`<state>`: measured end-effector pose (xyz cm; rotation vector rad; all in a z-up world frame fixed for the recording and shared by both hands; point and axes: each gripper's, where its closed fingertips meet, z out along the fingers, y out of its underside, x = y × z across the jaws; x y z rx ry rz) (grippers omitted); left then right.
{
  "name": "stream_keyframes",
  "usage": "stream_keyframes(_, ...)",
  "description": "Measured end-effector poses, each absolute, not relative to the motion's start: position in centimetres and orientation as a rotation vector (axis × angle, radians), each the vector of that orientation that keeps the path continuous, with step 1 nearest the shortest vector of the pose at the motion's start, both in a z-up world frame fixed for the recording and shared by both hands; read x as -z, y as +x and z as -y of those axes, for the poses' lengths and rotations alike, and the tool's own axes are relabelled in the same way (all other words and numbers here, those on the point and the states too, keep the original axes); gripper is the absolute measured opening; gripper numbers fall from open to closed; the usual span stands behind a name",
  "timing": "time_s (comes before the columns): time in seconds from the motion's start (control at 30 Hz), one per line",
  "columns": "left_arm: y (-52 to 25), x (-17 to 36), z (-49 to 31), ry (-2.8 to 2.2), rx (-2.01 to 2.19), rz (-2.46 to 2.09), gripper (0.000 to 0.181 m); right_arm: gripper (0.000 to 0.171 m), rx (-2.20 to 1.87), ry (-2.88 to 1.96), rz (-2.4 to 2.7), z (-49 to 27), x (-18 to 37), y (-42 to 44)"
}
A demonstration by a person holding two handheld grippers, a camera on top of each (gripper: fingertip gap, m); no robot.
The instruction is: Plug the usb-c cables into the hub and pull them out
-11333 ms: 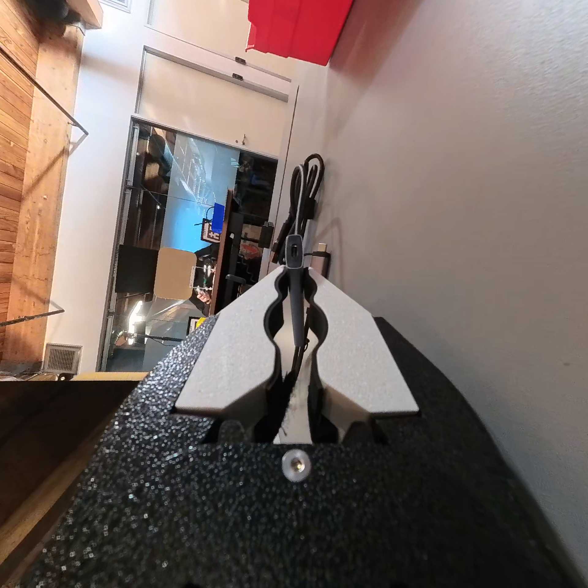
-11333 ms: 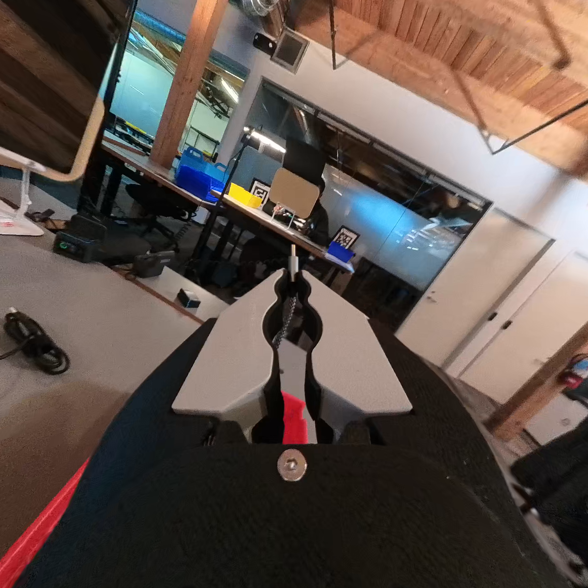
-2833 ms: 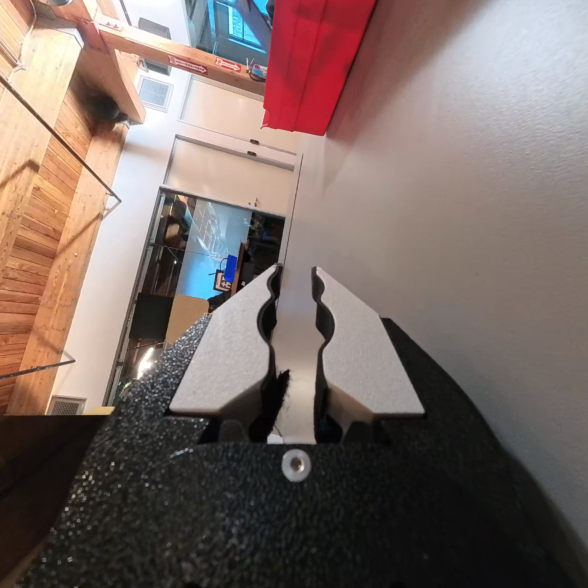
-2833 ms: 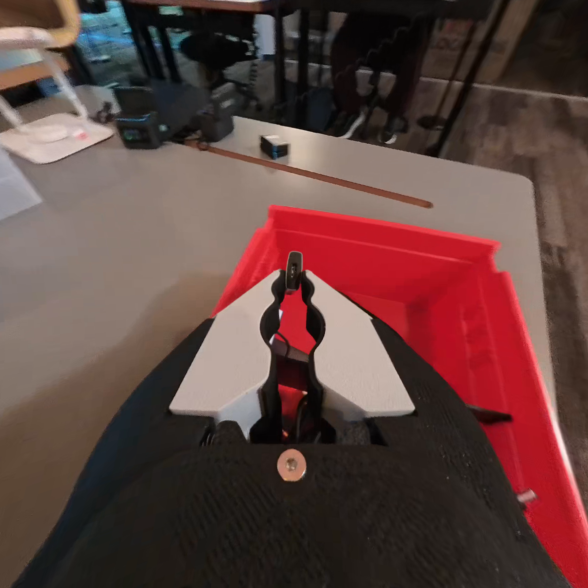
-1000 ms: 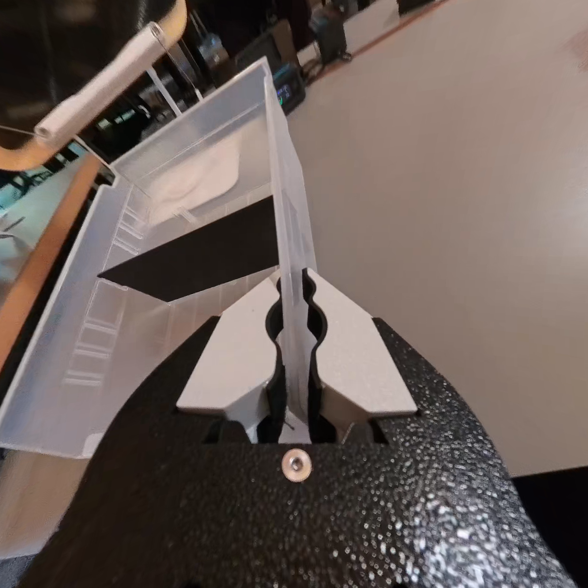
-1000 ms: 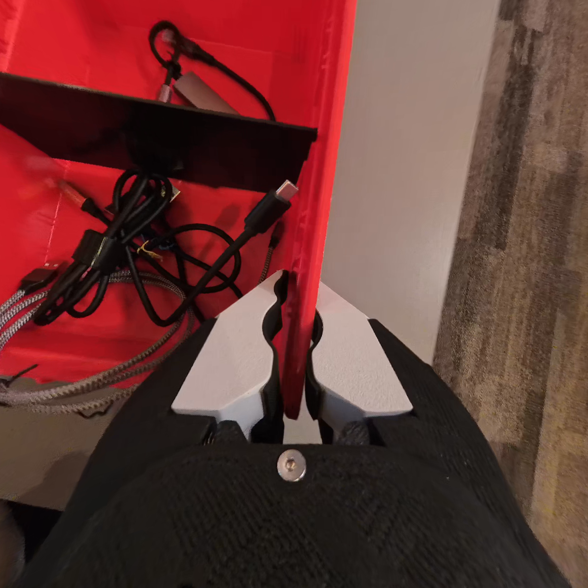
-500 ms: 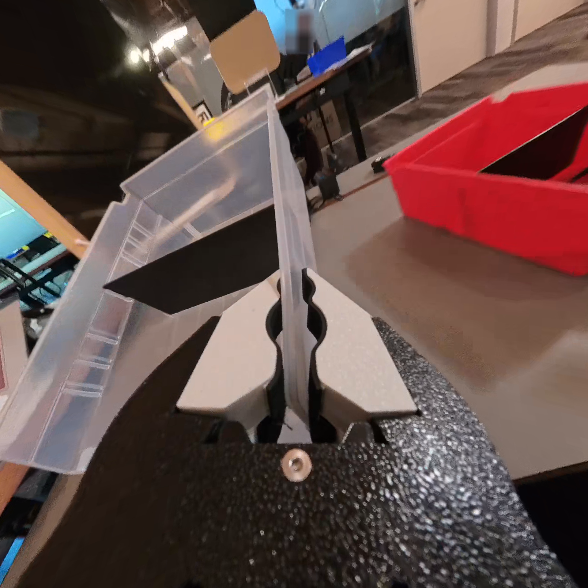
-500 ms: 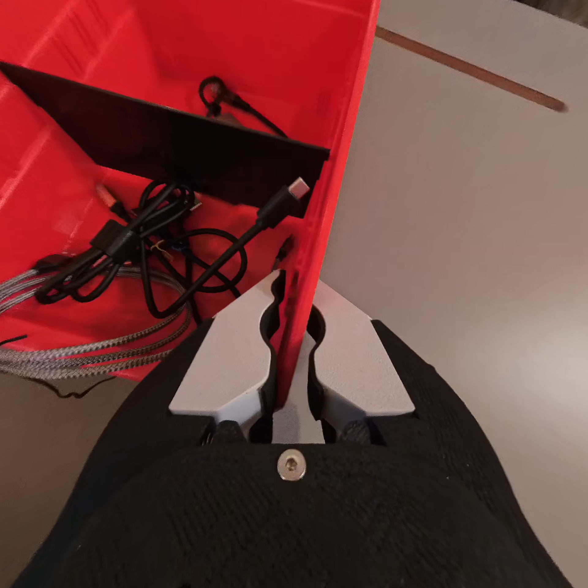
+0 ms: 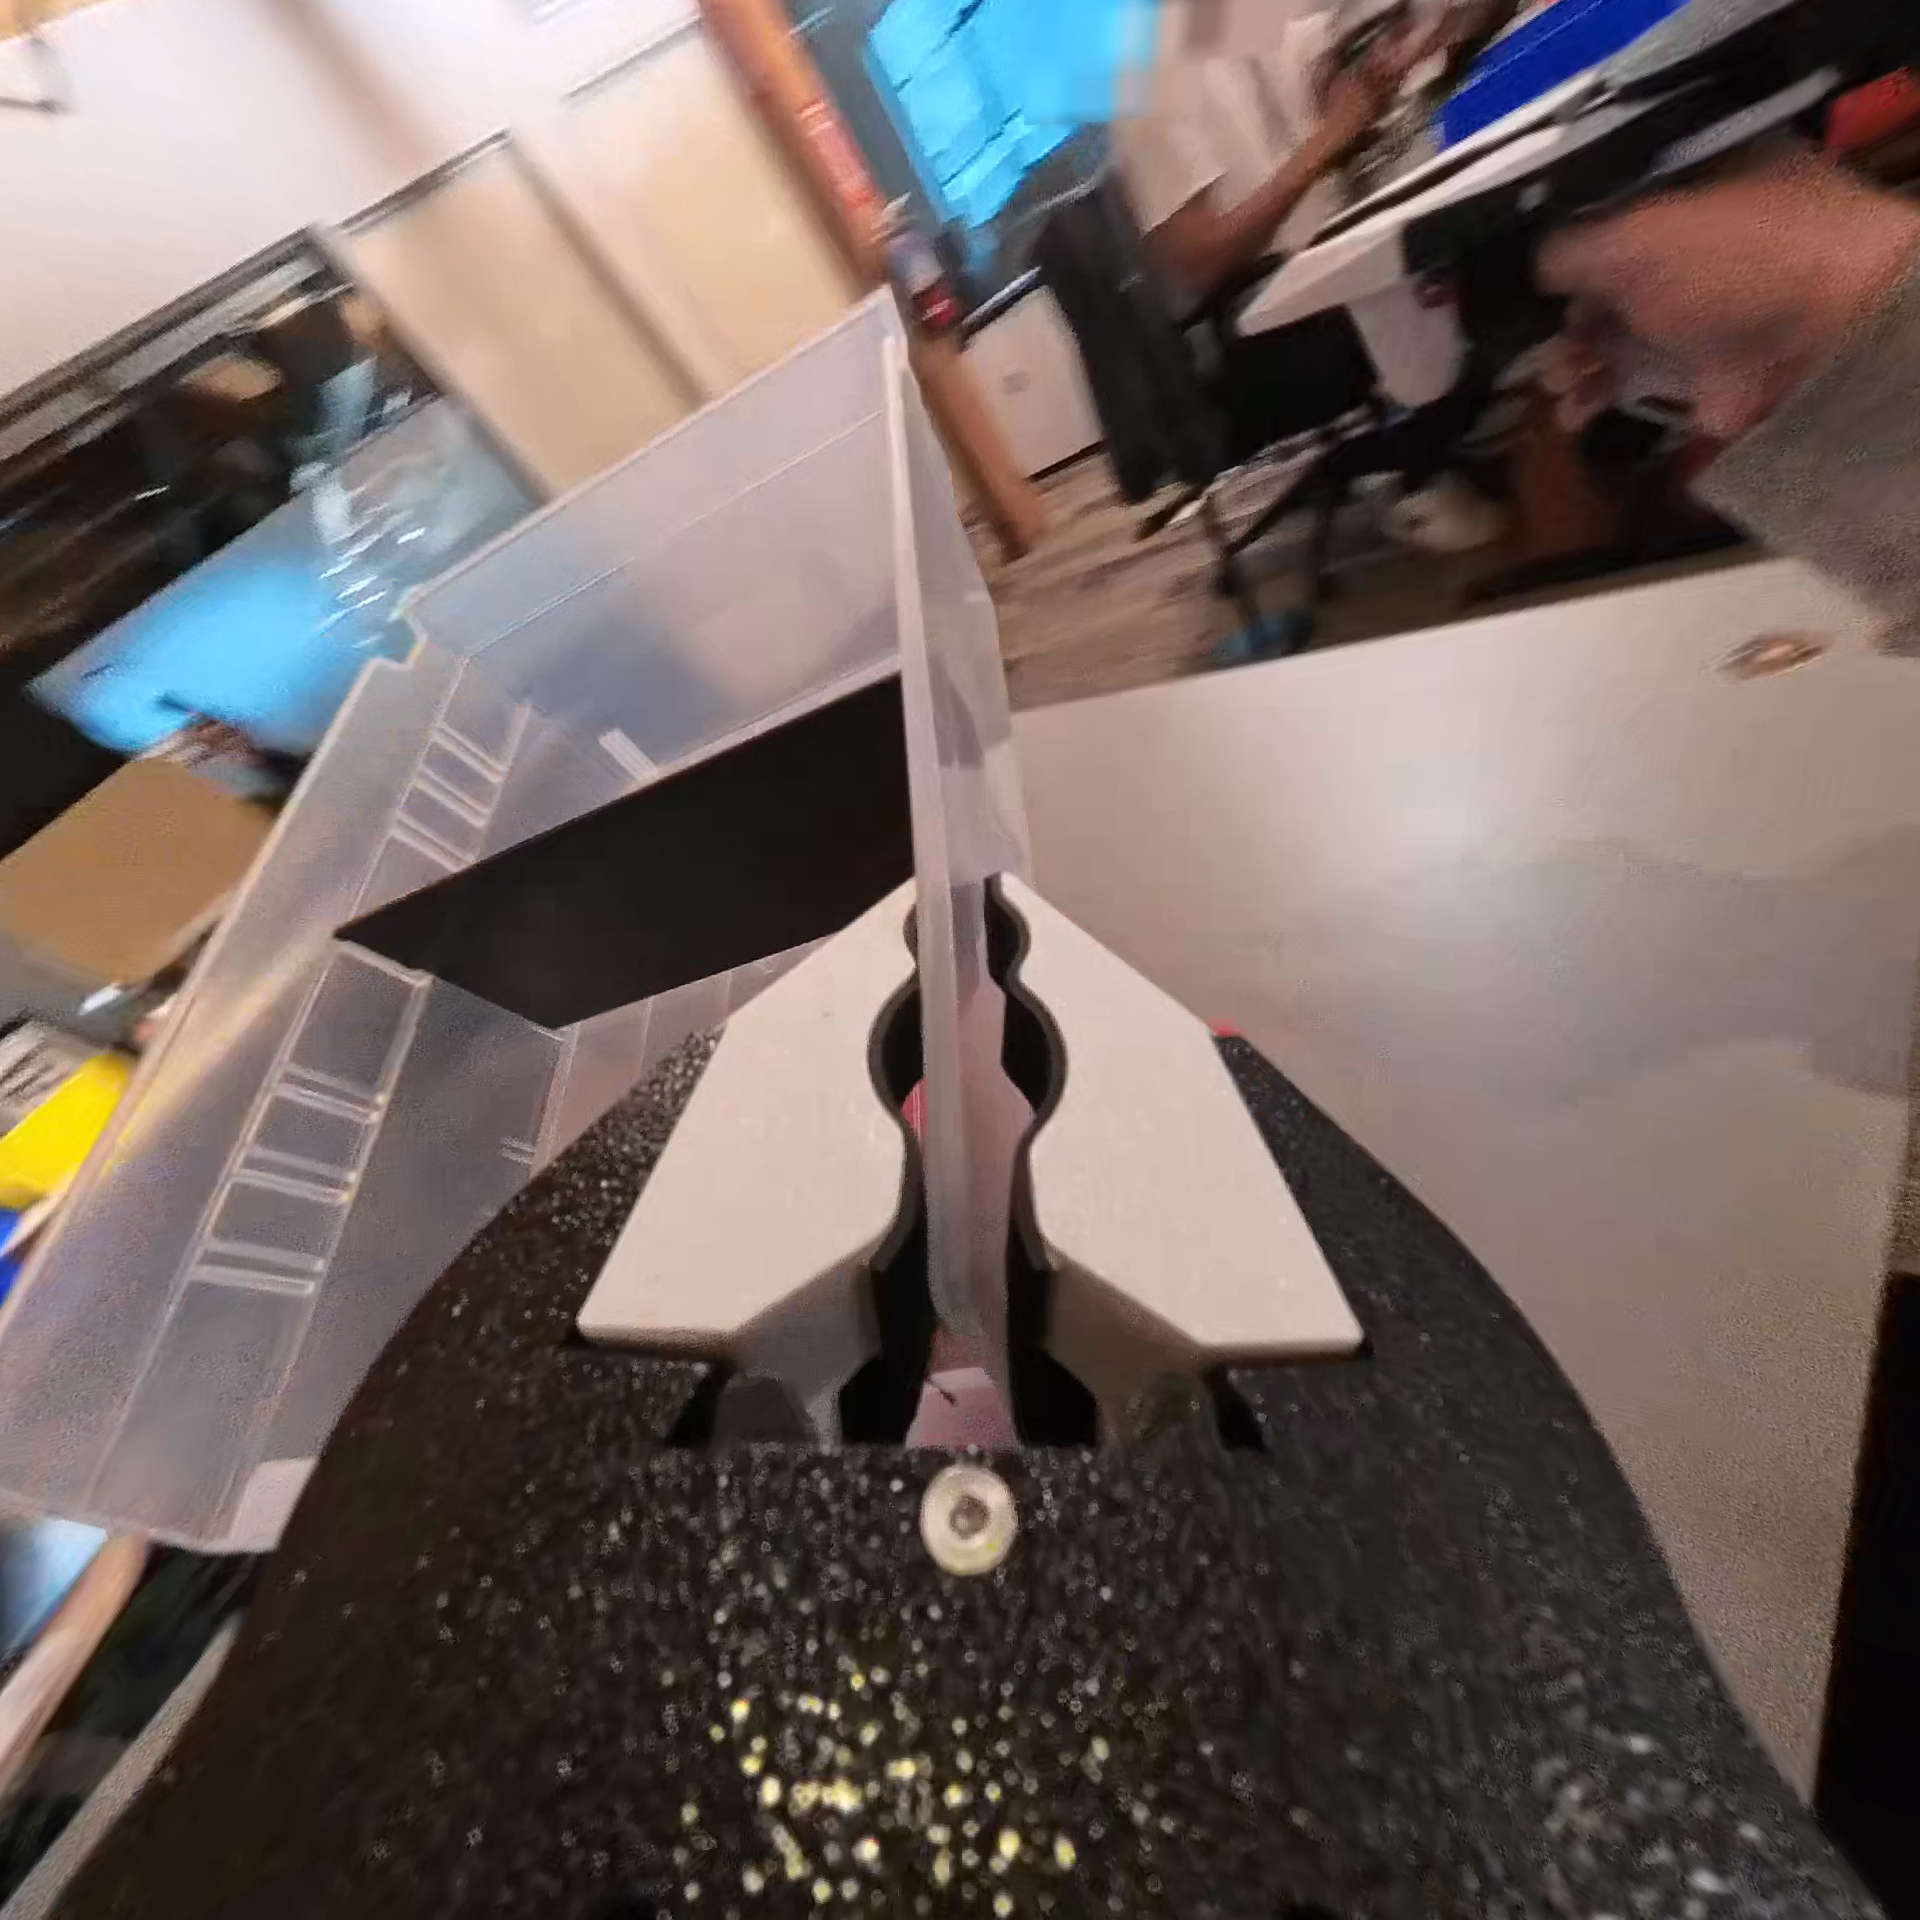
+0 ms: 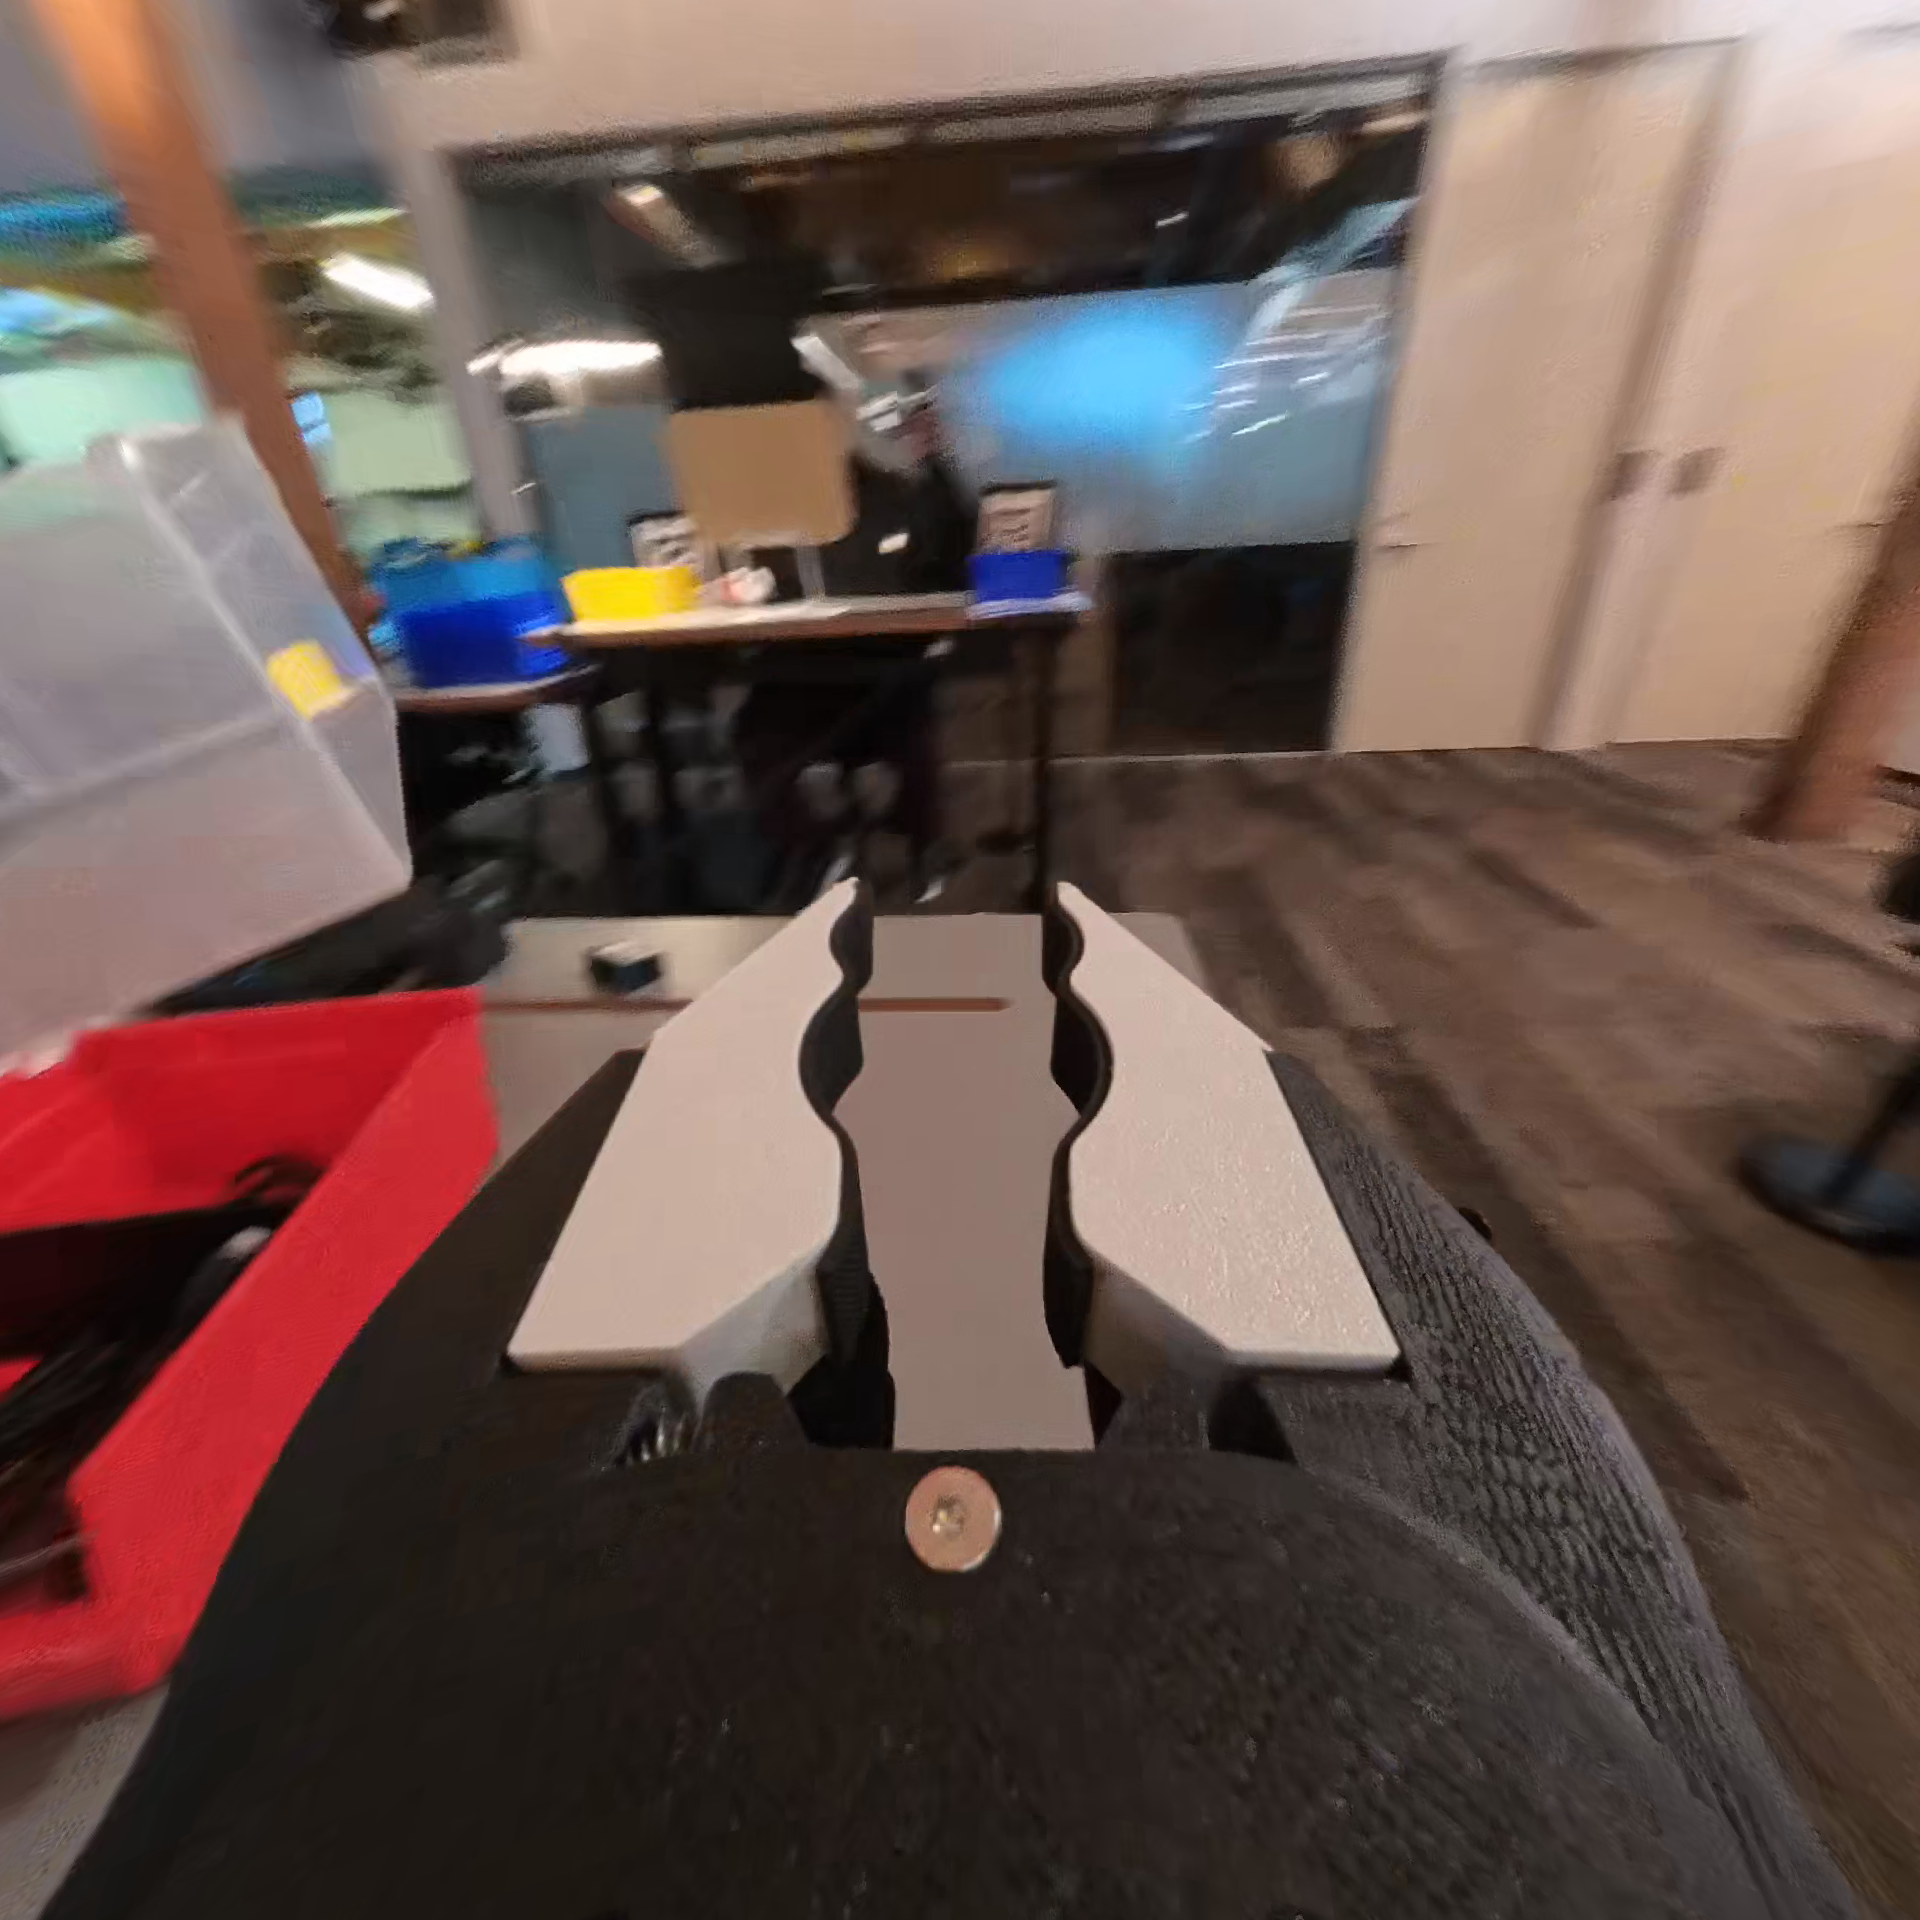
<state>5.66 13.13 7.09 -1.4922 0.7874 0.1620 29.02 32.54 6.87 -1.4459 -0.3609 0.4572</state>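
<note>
Setup, by my reading: the left gripper [image 9: 961, 935] is clamped on the clear bin's [image 9: 644, 665] wall, lifted. The right gripper [image 10: 956, 914] gapes, holding nothing; at its nine o'clock, the red bin [image 10: 343, 1226] with dark cables [image 10: 94, 1340]. Hub unseen. Next, reaching for cables.

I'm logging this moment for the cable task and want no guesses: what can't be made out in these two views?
- The hub: not visible in either view.
- Cables: right wrist view, only dark blurred shapes inside the red bin, cut off by the left edge.
- Clear bin floor: left wrist view, partly hidden by its black divider and the left gripper clamped on its wall.
- Background room: motion-blurred in both views.
- The open right gripper holds nothing.
</note>
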Motion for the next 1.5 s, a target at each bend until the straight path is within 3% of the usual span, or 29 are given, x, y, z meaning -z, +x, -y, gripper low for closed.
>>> stream_keyframes(0.17,17.8,-5.6,-18.7,-1.511,0.231,-0.949,0.005,0.033,-0.294,-1.444,0.112,-32.6,-7.5,40.5)
stream_keyframes(0.37,27.2,2.2,-23.3,-1.683,0.334,-1.085,0.004,0.028,-0.193,-1.423,0.053,-31.8,-7.6,44.7)
stream_keyframes(0.5,29.4,7.0,-25.8,-1.796,0.328,-1.049,0.004,0.029,-0.209,-1.497,0.114,-33.1,-5.8,43.3)
stream_keyframes(0.8,28.9,11.7,-28.8,-1.819,0.094,-0.977,0.004,0.03,-0.254,-1.527,0.266,-33.5,-5.2,39.2)
stream_keyframes(0.87,28.8,11.9,-28.6,-1.783,0.084,-0.961,0.01,0.032,-0.24,-1.531,0.291,-33.5,-5.2,38.6)
stream_keyframes(0.9,28.6,11.1,-28.5,-1.733,0.066,-0.947,0.027,0.039,-0.25,-1.547,0.301,-33.4,-5.1,38.2)
stream_keyframes(0.97,28.0,9.1,-27.5,-1.658,0.05,-0.928,0.057,0.065,-0.349,-1.675,0.322,-33.4,-3.4,36.8)
stream_keyframes(1.03,26.8,6.6,-25.8,-1.6,0.078,-0.897,0.069,0.088,-0.438,-1.836,0.337,-33.3,-1.0,35.6)
stream_keyframes(1.27,14.8,-0.5,-19.1,-1.505,0.015,-0.715,0.075,0.1,-0.43,-2.215,0.614,-29.6,5.3,32.1)
stream_keyframes(1.43,1.4,0.7,-16.7,-1.653,-0.282,-0.468,0.085,0.1,-0.352,-2.229,0.762,-28.2,5.7,28.7)
stream_keyframes(1.5,-2.8,2.2,-15.9,-1.731,-0.371,-0.384,0.086,0.11,-0.339,-2.279,0.823,-27.9,7.1,27.6)
